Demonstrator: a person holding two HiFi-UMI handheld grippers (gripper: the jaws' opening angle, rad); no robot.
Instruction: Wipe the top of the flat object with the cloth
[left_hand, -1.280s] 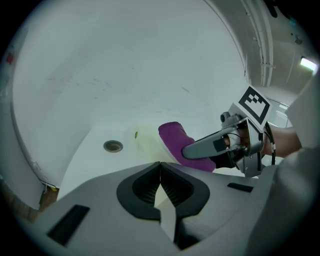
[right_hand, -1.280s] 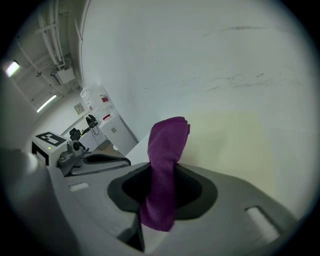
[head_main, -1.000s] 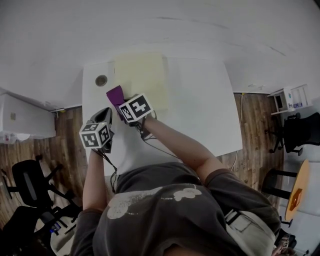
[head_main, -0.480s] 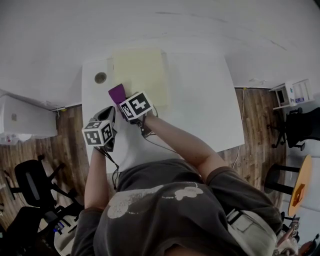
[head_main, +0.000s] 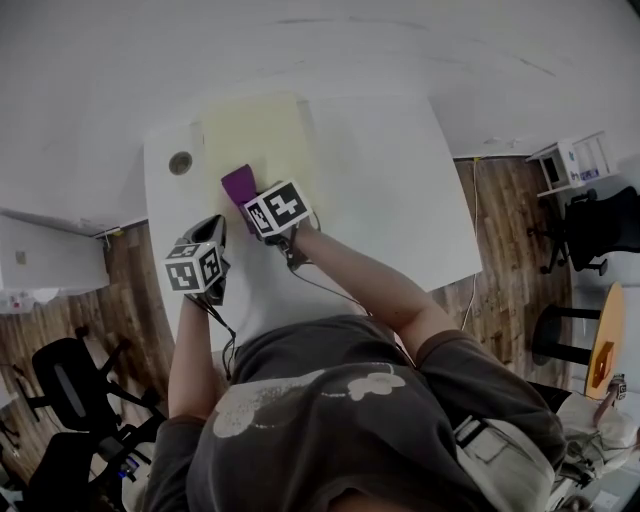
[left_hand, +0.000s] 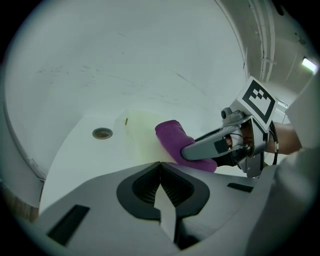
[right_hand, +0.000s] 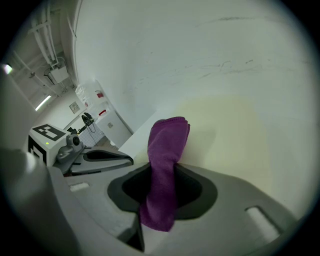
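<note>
Pale yellow flat object (head_main: 260, 135) lies on white table (head_main: 385, 200), at its far side. Right gripper (head_main: 250, 200) has its jaws clamped on purple cloth (head_main: 238, 183). The cloth's free end sticks out over the flat object's near left part; contact there not certain. Left gripper (head_main: 212, 232) has its jaws pressed together with nothing between them. It sits off the flat object, just past its near left corner. Round table hole (head_main: 180, 162) is just left of the flat object.

Head view looks steeply down; both gripper views share the cloth (left_hand: 172, 140).
</note>
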